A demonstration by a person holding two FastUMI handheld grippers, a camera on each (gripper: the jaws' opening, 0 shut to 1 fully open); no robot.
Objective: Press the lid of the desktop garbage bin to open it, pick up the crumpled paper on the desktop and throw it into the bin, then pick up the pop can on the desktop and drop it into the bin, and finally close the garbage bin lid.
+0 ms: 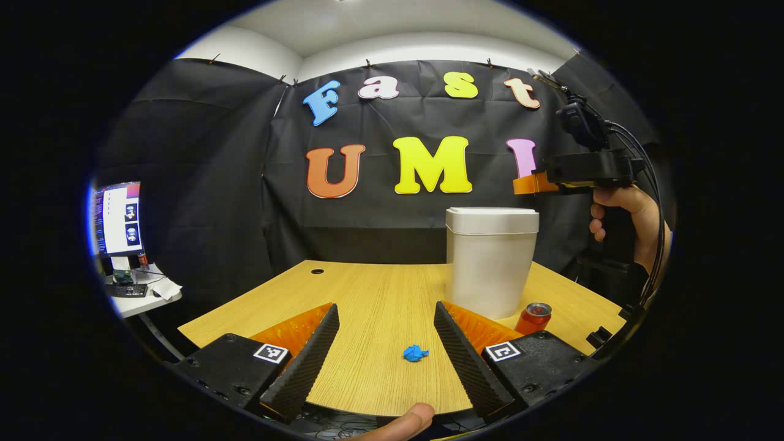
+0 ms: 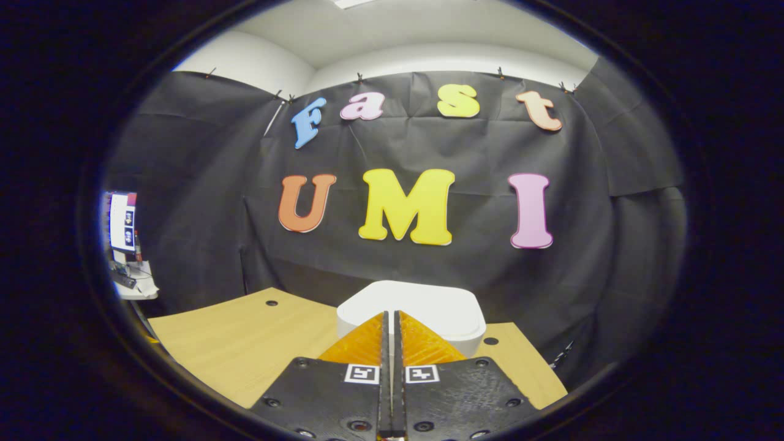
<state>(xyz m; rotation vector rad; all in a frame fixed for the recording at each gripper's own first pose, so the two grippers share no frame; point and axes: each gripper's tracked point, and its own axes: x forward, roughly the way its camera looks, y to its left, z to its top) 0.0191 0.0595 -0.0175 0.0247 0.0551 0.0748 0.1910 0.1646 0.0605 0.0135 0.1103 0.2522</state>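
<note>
Bin (image 2: 409,312) sits lower centre, lid down, right tongs (image 2: 390,324) closed and empty above it: press squarely on the lid. Left tongs (image 1: 386,343) wide, framing crumpled paper (image 1: 415,353) on worktop (image 1: 367,294).

I see a wooden table (image 1: 373,294) with a small round hole (image 1: 316,271) near its far left corner. Off to the left, a lit monitor (image 1: 116,217) stands on a white side desk (image 1: 144,297), with what looks like a keyboard (image 1: 125,290) below it.

On the counter (image 1: 367,294), the bin (image 1: 490,263) stands at the back right; the can (image 1: 534,317) sits just before it, the crumpled paper (image 1: 415,353) nearer, leftward.
</note>
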